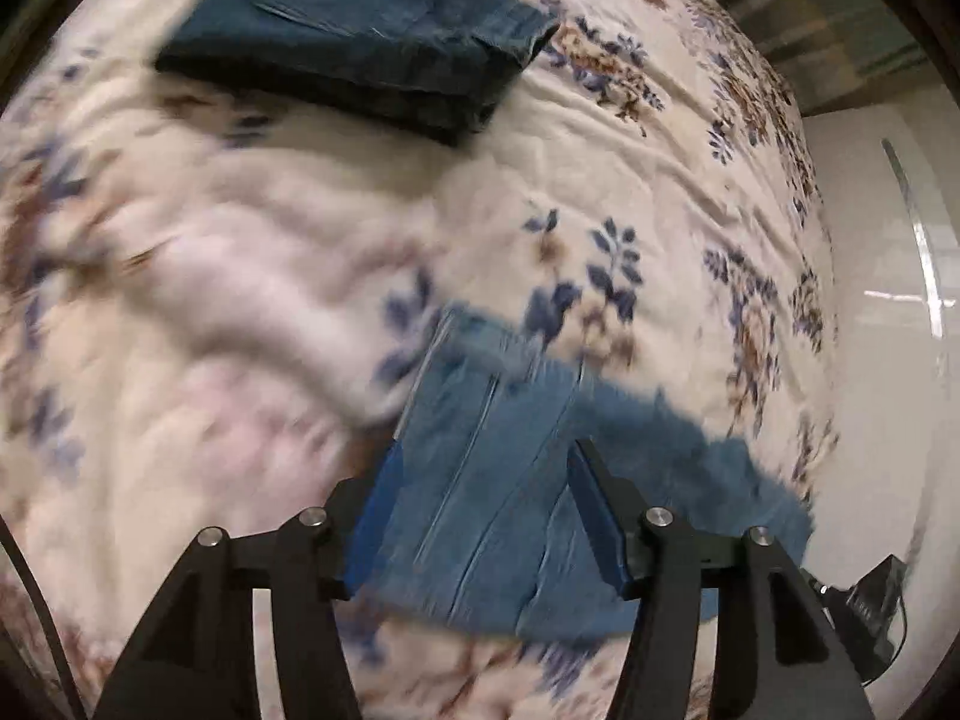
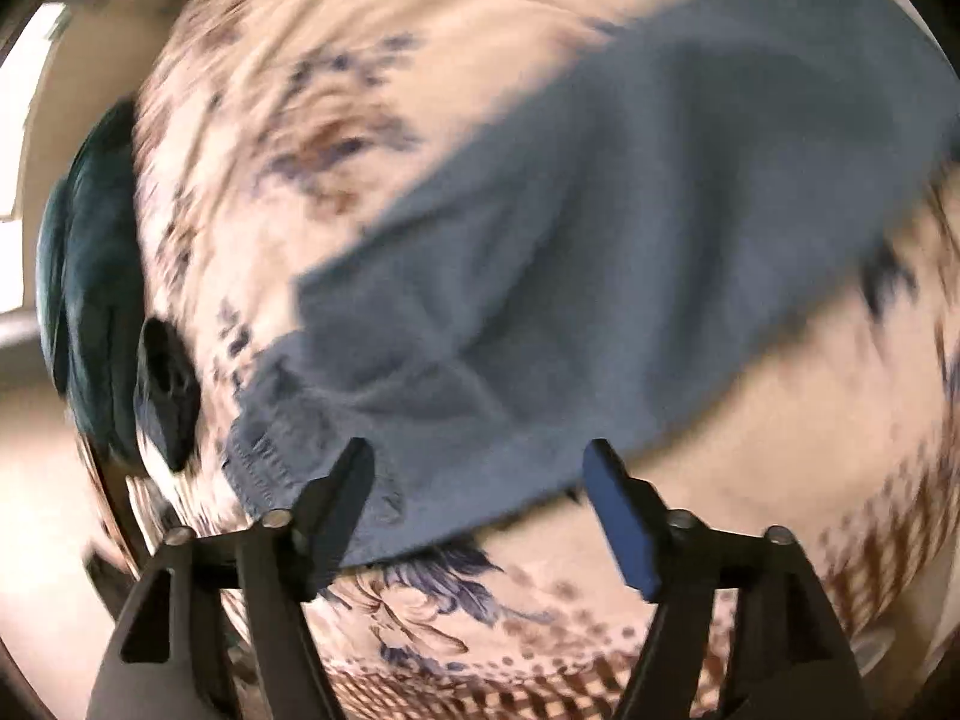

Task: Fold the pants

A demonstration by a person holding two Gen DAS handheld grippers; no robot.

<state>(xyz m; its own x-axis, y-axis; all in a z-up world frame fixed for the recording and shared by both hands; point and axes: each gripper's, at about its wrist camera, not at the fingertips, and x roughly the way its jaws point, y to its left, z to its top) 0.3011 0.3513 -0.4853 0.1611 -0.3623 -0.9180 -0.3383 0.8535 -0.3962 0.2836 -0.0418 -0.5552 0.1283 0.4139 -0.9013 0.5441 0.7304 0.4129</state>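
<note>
Black finger frames with blue pads fill the bottom of both wrist views. Left gripper point(image 1: 483, 450): jaws stand apart, nothing clamped; the light blue pants point(image 1: 510, 480) lie on the bedspread directly beneath and between the fingers, seams and creases running away from the camera, one edge trailing off to the right. Whether the pads touch the fabric cannot be told from this view. Right gripper point(image 2: 477, 456): jaws likewise apart, poised over the stitched hem end of the same pants point(image 2: 600, 240), which stretch diagonally up and to the right across the floral bedspread point(image 2: 750, 450). Image is heavily motion-blurred, so contact is not resolvable. Bedspread point(image 1: 240, 300) is cream with blue and brown flower print, wrinkled. Toward the far side in the left wrist view sits a darker pair of jeans, already folded point(image 1: 360, 42) into a rectangular stack, well apart from the light blue pair. Right wrist view shows dark teal fabric point(image 2: 90, 276) at the left edge of the bed; identity unclear.
</note>
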